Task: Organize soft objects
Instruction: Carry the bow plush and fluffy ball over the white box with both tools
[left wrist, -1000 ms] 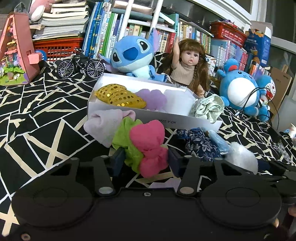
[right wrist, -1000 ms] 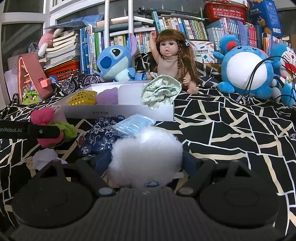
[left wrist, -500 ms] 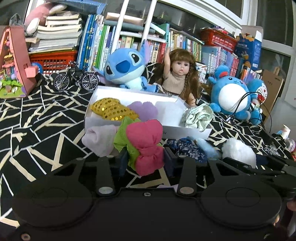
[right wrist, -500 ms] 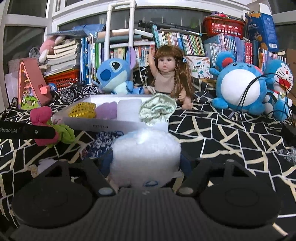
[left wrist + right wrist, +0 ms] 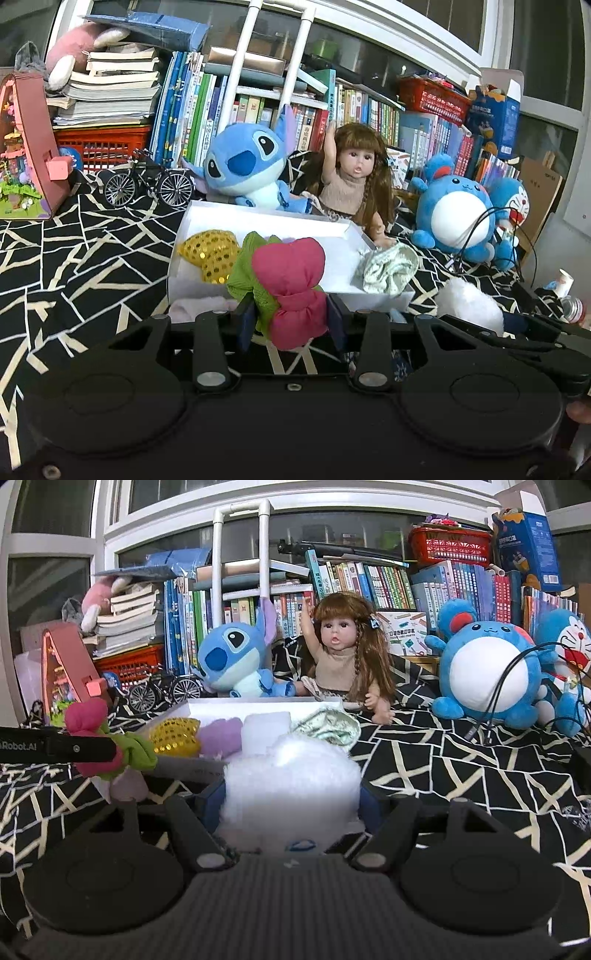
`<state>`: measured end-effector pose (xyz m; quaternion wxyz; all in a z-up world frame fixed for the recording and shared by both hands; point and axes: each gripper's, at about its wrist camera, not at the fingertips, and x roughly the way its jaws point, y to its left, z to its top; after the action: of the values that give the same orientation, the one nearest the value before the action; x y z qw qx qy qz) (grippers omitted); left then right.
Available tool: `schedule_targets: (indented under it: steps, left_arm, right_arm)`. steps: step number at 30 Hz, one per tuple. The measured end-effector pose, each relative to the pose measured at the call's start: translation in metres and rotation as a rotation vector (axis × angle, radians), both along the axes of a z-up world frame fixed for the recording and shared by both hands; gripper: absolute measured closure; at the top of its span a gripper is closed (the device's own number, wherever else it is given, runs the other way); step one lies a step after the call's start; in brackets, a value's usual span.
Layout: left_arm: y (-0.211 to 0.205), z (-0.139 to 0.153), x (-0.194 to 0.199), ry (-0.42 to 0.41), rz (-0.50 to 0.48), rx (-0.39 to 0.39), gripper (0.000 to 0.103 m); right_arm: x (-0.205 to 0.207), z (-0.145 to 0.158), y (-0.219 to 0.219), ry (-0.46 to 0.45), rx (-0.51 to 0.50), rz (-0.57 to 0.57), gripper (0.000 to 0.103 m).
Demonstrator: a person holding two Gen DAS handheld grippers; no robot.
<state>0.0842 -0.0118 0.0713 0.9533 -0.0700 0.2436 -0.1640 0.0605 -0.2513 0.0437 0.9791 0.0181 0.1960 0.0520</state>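
My left gripper (image 5: pixel 291 319) is shut on a pink and green soft toy (image 5: pixel 290 284), held up off the black patterned cloth in front of the white box (image 5: pixel 258 218). From the right wrist view the same toy (image 5: pixel 92 723) shows at the left, pinched by the left gripper's finger (image 5: pixel 59 746). My right gripper (image 5: pixel 291 805) is shut on a fluffy white ball (image 5: pixel 291 779), lifted just before the box. Inside the box (image 5: pixel 255 701) lie a gold sequin piece (image 5: pixel 175 734), a purple soft piece (image 5: pixel 221 734) and a white block (image 5: pixel 266 727). A pale green cloth (image 5: pixel 328 725) hangs over the box's right corner.
Behind the box sit a blue plush (image 5: pixel 247 162), a doll (image 5: pixel 354 173) and round blue plushes (image 5: pixel 458 214). A toy bicycle (image 5: pixel 147 184) and a pink model house (image 5: pixel 26 147) stand at the left. A pale pink cloth (image 5: pixel 199 308) lies before the box. Bookshelves fill the back.
Both grippers have risen with their soft things off the cloth. The left jaws drew a little tighter on the pink and green toy.
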Motion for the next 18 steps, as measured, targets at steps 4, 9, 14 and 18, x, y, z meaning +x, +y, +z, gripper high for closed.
schedule_targets:
  steps: [4,9,14,18]
  left_arm:
    - [0.003,0.005,0.010,0.009,0.010,-0.011,0.065]
    - [0.010,0.008,0.023,0.027,0.021,-0.026,0.065]
    - [0.015,0.015,0.039,0.044,0.021,-0.044,0.065]
    - [0.022,0.029,0.058,0.059,0.004,-0.062,0.065]
  right_arm:
    - [0.007,0.005,0.002,-0.004,0.009,0.009,0.030]
    - [0.017,0.012,0.005,-0.004,0.019,0.022,0.030]
    - [0.035,0.024,0.004,0.021,0.053,0.036,0.030]
    - [0.055,0.042,-0.003,0.051,0.114,0.047,0.030]
